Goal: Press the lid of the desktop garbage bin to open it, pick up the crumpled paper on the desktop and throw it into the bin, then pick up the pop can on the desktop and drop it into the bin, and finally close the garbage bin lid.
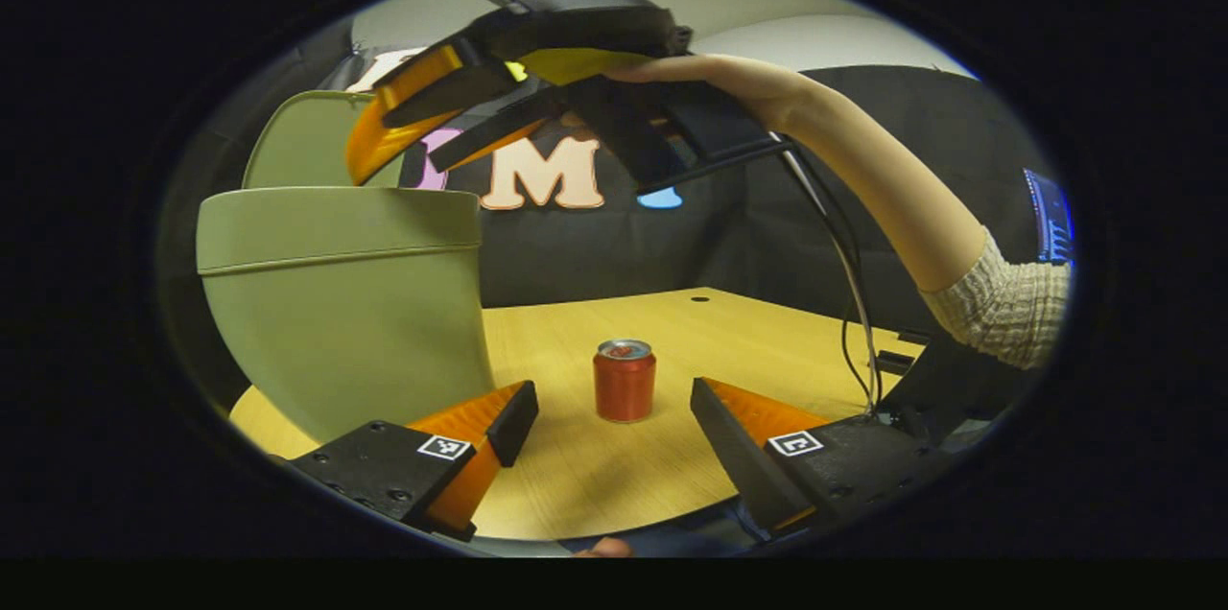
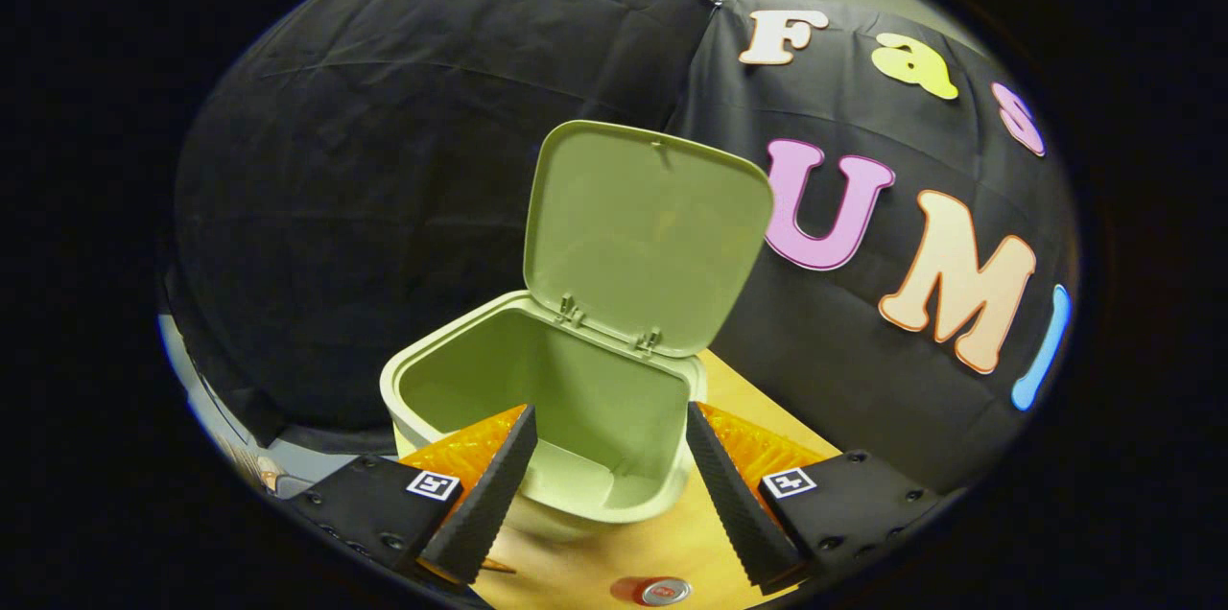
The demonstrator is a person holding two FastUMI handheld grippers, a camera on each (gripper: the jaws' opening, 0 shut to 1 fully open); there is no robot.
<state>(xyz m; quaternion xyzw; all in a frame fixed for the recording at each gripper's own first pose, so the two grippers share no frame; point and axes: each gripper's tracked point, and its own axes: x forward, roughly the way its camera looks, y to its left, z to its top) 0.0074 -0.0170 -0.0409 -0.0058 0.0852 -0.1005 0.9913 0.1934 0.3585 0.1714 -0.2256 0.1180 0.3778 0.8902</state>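
Left gripper view: the left gripper [image 1: 614,428], fingers spread and empty, sits low at the frame's bottom, framing the upright pop can [image 1: 624,380] on the wooden desktop [image 1: 767,332]. At left stands the garbage bin [image 1: 345,303], lid [image 1: 307,140] raised. At upper centre the right gripper [image 1: 384,126], held by a hand [image 1: 729,78], hangs over the bin. Right gripper view: the right gripper's fingers, released, straddle the open bin; the can lies at bottom centre.

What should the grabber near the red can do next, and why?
Probably the left gripper should ease forward around the pop can. Its fingers are open with the can upright between them farther off, and the bin has its lid up, ready for it.
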